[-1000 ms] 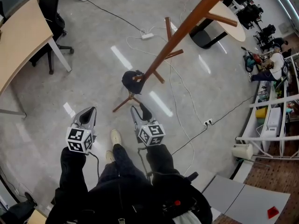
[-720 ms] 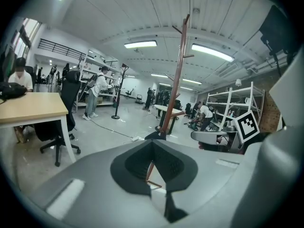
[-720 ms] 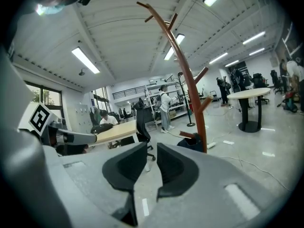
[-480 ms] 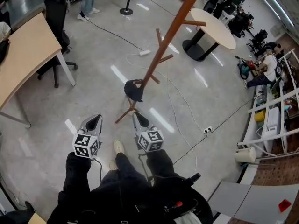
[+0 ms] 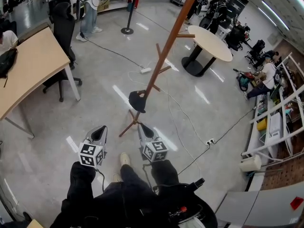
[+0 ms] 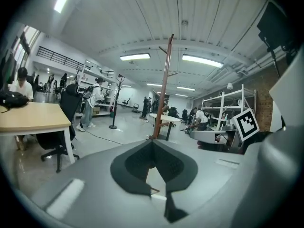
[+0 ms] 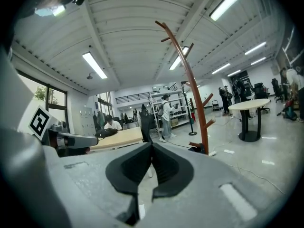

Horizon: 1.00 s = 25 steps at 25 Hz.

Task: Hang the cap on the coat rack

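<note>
- The cap (image 5: 137,101) hangs on a low peg of the coat rack (image 5: 164,56), just above the rack's splayed feet.
- Your left gripper (image 5: 100,132) sits on your side of the rack's feet and off to their left. Its fingers are pressed together with nothing between them.
- Your right gripper (image 5: 144,128) is close in front of the rack's feet (nearer the cap than the left one). Its fingers have just been closing and now meet tip to tip, empty.
- Both grippers stand apart from the rack and the cap.
</note>
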Available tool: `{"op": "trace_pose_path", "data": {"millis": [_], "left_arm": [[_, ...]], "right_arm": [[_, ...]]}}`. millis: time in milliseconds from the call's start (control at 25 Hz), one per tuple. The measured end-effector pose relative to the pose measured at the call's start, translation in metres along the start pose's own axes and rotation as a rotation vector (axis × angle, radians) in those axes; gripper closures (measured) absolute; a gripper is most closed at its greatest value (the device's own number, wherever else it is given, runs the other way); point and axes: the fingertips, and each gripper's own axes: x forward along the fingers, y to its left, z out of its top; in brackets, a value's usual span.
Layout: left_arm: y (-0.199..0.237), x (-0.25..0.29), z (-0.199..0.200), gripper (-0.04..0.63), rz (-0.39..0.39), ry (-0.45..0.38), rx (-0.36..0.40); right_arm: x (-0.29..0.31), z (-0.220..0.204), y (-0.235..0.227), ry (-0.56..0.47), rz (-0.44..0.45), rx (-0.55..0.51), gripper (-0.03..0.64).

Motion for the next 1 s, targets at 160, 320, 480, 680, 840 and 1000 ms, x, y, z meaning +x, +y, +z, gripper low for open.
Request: {"op": "trace_pose_path", "data": {"millis": [160, 320, 480, 680, 840, 1000], "left_arm": [[-0.007, -0.014, 0.013, 0.594, -0.004, -0.018, 0.023], [-0.011, -0.020, 0.026, 0.594, -0.003, -0.045, 0.039], [-0.018, -0.023, 0.033, 0.594, -0.010, -0.065, 0.042], [-0.030, -0.026, 0.036, 0.594, -0.013, -0.064, 0.045], [-0.035, -0.023, 0.037, 0.594, 0.000, -0.065, 0.049], [-0.043, -0.019, 0.035, 0.594, 0.016, -0.065, 0.049]], "right_arm": [[-0.011, 0.020, 0.016, -0.027, 0.026, -0.012, 0.614], [-0.015, 0.033, 0.026, -0.031, 0.049, -0.023, 0.614], [-0.018, 0.039, 0.034, -0.040, 0.088, -0.042, 0.615], [-0.028, 0.056, 0.041, -0.046, 0.110, -0.048, 0.615], [-0.031, 0.060, 0.035, -0.052, 0.126, -0.049, 0.615], [-0.036, 0.061, 0.024, -0.054, 0.144, -0.059, 0.615]]}}
